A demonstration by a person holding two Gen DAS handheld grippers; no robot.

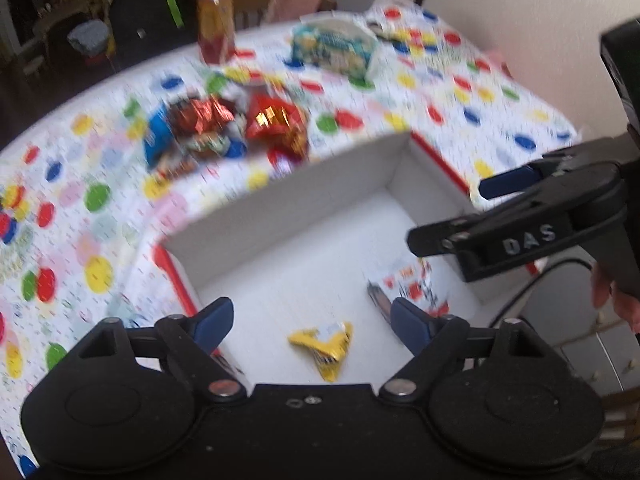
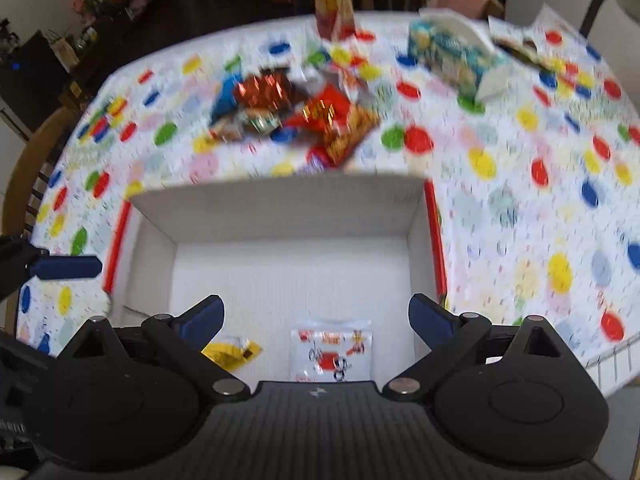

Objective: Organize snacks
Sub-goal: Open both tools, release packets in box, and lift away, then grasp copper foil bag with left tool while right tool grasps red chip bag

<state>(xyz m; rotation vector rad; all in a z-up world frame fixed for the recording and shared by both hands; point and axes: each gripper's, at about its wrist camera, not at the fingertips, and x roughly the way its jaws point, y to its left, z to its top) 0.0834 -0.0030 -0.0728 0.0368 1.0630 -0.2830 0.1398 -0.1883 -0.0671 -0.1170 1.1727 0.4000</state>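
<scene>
Both the left gripper (image 1: 312, 322) and right gripper (image 2: 316, 316) are held apart, empty; the snack pile (image 2: 296, 120) should be approached low, one packet taken for the box (image 2: 280, 206).

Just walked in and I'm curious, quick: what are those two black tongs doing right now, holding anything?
Left tongs: open, holding nothing, over the white cardboard box.
Right tongs: open, holding nothing, over the same box.
</scene>
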